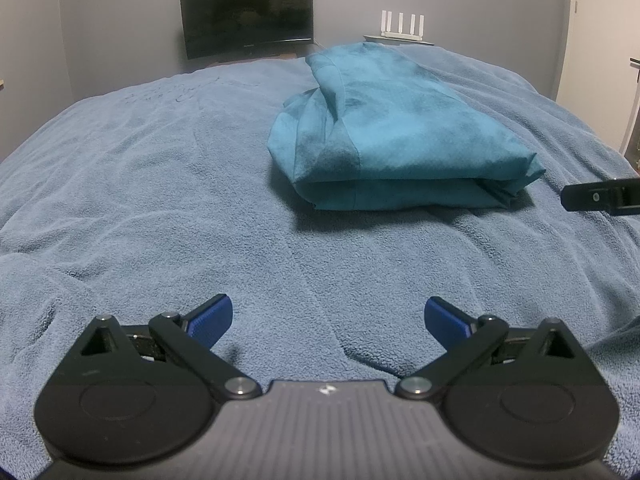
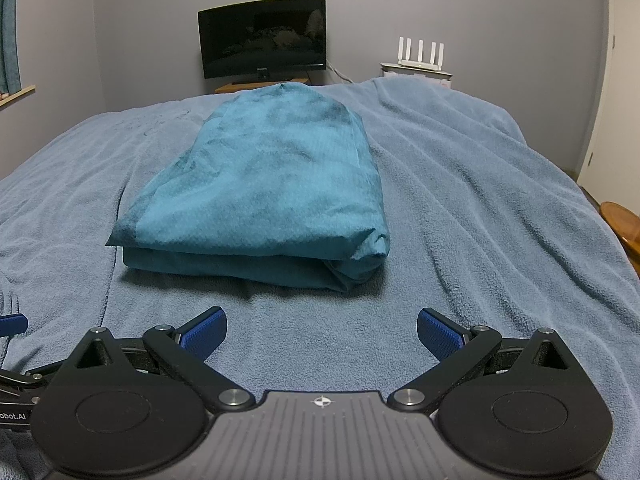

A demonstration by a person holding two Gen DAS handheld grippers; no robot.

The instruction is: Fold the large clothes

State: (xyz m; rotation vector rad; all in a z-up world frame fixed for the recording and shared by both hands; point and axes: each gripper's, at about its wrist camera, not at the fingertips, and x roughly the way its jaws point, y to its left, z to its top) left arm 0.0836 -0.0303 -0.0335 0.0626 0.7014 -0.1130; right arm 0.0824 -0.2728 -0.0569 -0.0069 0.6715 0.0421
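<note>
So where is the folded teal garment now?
The garment lies on the blue blanket, straight ahead in the right wrist view, right of centre in the left one, with the monitor behind.

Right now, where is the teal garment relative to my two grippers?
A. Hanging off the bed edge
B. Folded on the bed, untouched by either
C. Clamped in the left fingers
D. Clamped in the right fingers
B: the teal garment lies folded on the bed, ahead of the open, empty right gripper and left gripper.
</note>
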